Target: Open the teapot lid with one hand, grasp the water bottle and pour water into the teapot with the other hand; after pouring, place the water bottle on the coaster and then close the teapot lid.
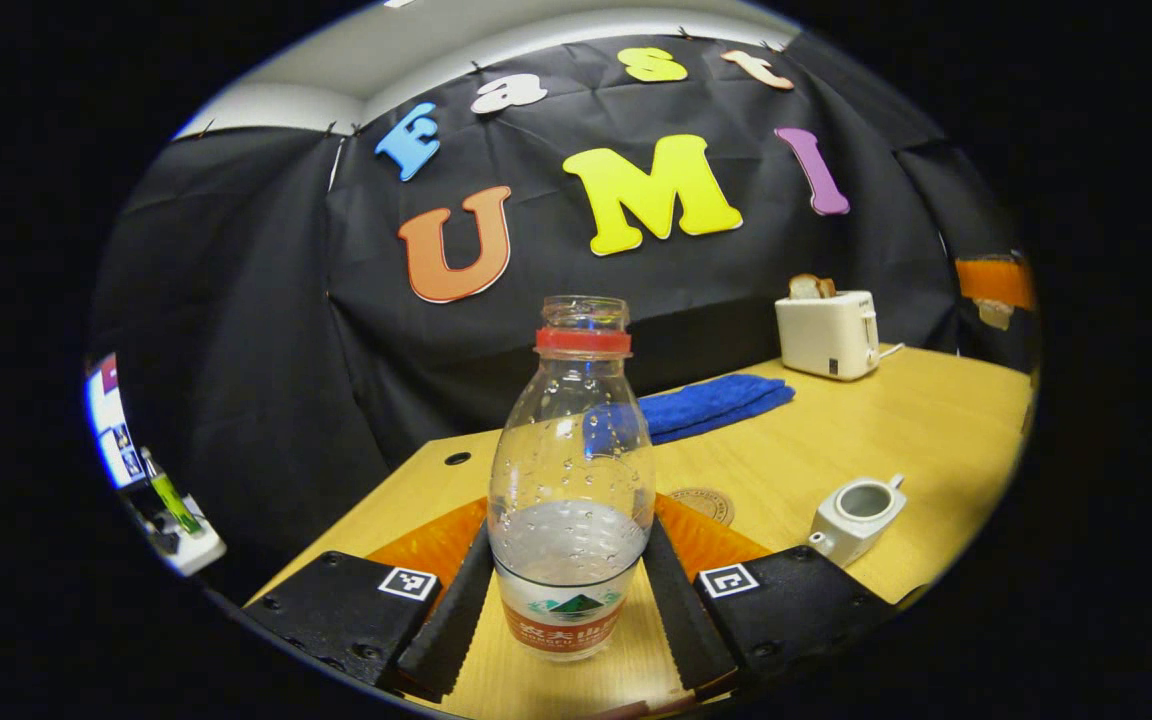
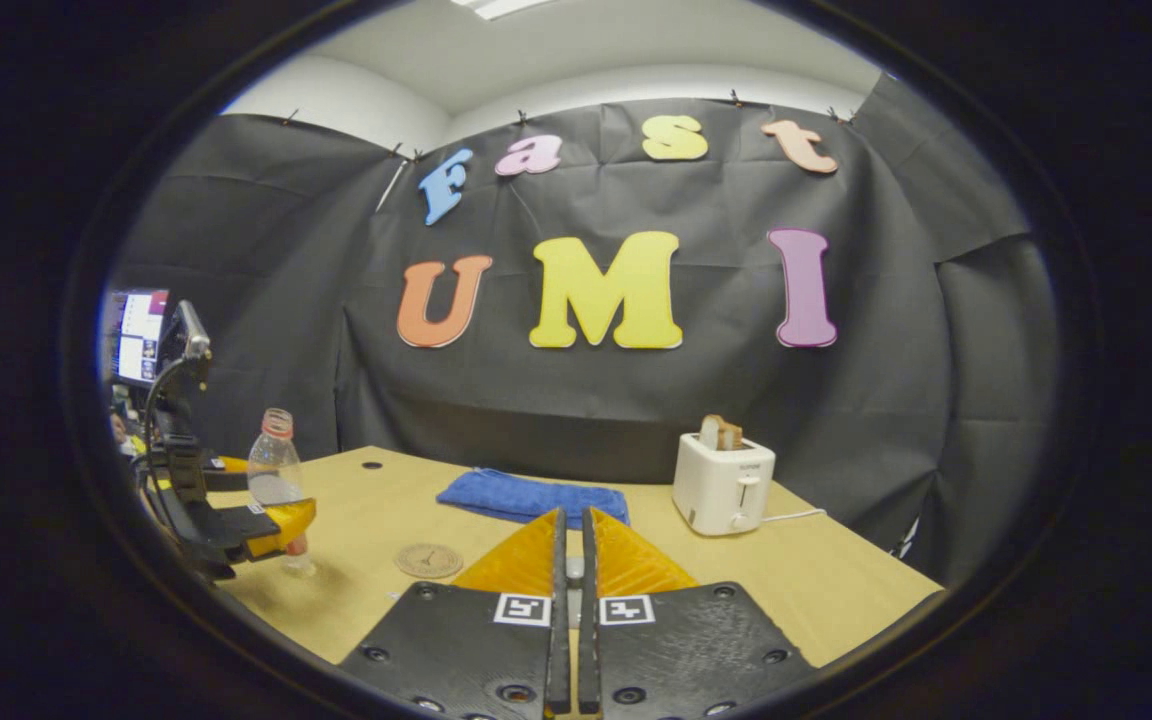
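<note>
The water bottle [image 1: 572, 480] is seen upright between the fingers of the left gripper [image 1: 570, 600], low on its body at the label. Both fingers lie against its sides, so it is judged to be pinched, though whether it has left the table [image 1: 936, 420] cannot be told. It is uncapped and partly filled. Ahead and to the right of this gripper sits the teapot [image 1: 856, 518], its mouth open and its lid off; the coaster [image 1: 701, 503] lies just beyond the bottle, between it and the blue cloth [image 1: 711, 402].

In the right gripper view, the right gripper [image 2: 570, 570] is seen with its fingers pressed nearly together. Something small and pale is glimpsed in the slit between them — possibly the lid — but it is too hidden to be named. The bottle is seen far to this gripper's left, with the toaster [image 2: 722, 484] ahead and to the right.

The step in hand is judged to be the carry and pour. The bottle should be kept vertical while it is carried rightward to the teapot, since nothing closes its neck. The grip is low, so the tilt should be made slowly, with the neck brought close over the open mouth before any water is let out — a fast tip could slop past the small opening.
</note>
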Tool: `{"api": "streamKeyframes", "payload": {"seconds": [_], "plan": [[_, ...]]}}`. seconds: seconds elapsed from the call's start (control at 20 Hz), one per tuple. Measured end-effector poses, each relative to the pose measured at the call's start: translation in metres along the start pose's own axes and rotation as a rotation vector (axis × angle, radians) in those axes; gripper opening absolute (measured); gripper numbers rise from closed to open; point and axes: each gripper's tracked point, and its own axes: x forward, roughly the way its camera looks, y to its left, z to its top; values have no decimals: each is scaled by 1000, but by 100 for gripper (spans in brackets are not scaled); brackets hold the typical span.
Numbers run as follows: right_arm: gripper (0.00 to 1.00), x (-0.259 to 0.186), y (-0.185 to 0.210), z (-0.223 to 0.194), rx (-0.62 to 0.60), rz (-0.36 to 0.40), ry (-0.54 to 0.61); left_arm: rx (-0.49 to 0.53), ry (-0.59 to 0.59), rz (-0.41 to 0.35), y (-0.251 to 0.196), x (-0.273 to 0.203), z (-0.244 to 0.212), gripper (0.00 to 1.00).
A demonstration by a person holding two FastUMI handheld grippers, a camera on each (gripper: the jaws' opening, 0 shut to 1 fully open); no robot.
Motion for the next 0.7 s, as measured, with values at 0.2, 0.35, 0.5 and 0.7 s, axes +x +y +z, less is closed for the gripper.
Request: {"api": "streamKeyframes", "payload": {"seconds": [0.2,0.35,0.5,0.7], "plan": [[3,1,-19,-7,10,-25,26,283,38,59,-1,-6,4,79],[3,0,-31,-4,15,-44,23,490,58,79,-8,-6,8,78],[3,0,-45,-1,23,-64,16,630,75,86,-15,-7,9,78],[5,0,-54,0,16,-82,13,765,112,77,-21,-8,6,78]]}}
